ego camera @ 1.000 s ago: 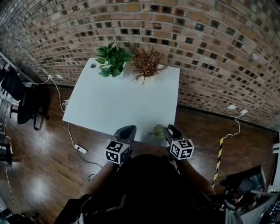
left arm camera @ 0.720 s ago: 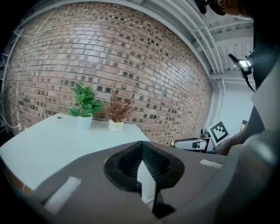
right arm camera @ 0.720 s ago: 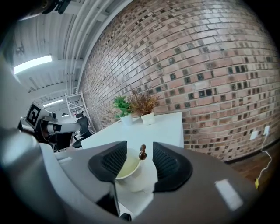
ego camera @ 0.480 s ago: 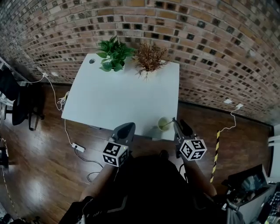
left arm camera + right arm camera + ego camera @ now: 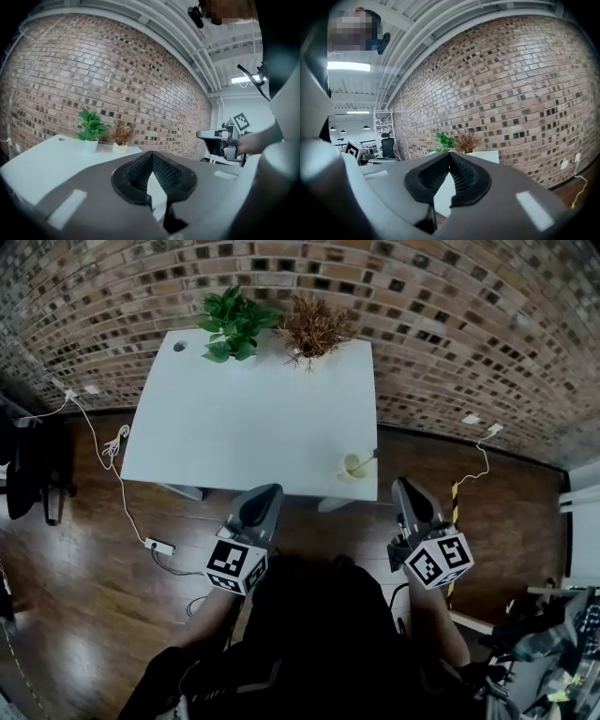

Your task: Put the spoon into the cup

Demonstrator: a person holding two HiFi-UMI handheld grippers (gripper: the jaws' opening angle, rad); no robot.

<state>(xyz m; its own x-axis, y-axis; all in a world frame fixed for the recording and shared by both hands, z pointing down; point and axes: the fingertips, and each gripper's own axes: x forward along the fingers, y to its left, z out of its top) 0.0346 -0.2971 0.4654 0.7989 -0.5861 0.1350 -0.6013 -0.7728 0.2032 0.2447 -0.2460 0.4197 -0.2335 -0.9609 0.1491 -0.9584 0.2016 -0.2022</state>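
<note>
A pale green cup (image 5: pixel 353 466) stands near the white table's (image 5: pixel 253 418) front right edge. The spoon (image 5: pixel 367 460) rests in it, handle leaning out to the right. My right gripper (image 5: pixel 405 486) is off the table's front edge, right of the cup and apart from it, shut and empty; its jaws (image 5: pixel 450 153) meet at the tips. My left gripper (image 5: pixel 262 495) hangs before the front edge, left of the cup, also shut (image 5: pixel 151 153) with nothing in it. The right gripper (image 5: pixel 220 136) shows in the left gripper view.
A green potted plant (image 5: pixel 230 322) and a dried brown plant (image 5: pixel 314 326) stand at the table's far edge against the brick wall. A power strip with cable (image 5: pixel 159 547) lies on the wooden floor at left. Yellow-black tape (image 5: pixel 457 498) marks the floor at right.
Both grippers have drawn back from the table and risen. The right gripper, which was at the cup, has left it and shut. The spoon now stands in the cup.
</note>
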